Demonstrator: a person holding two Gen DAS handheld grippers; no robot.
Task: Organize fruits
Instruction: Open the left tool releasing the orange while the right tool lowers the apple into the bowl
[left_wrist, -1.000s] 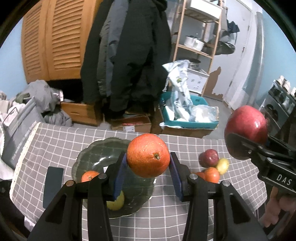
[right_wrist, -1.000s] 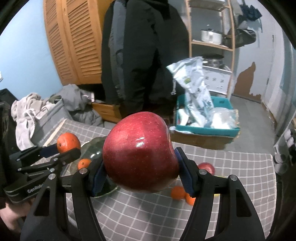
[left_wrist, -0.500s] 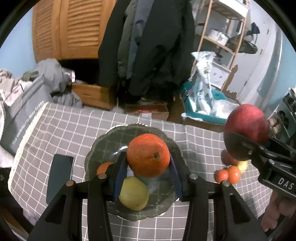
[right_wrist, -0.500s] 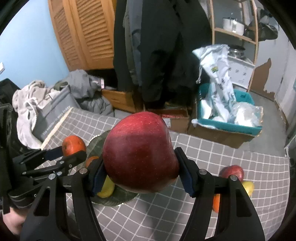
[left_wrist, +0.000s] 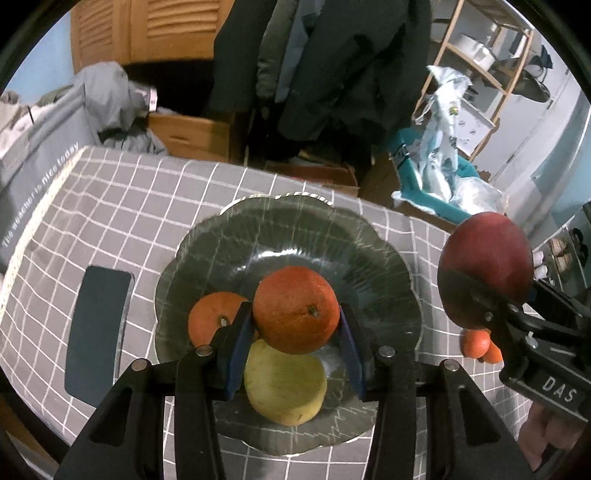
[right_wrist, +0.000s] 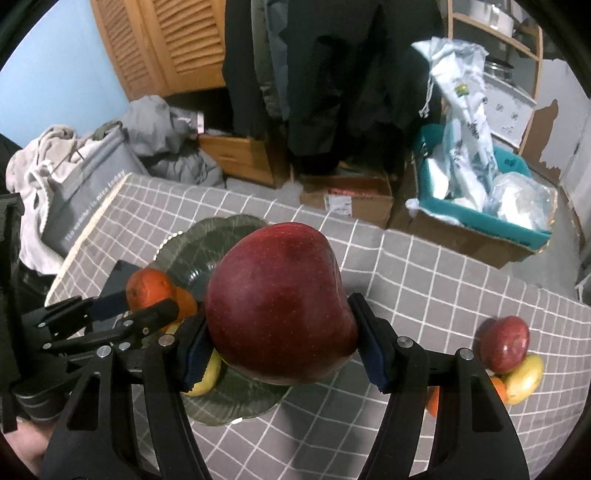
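The left tool is clamped on an orange, held just above the dark glass plate on the checked desk, over a yellow fruit and a smaller orange; the right tool grips a big red apple beside the plate's right edge
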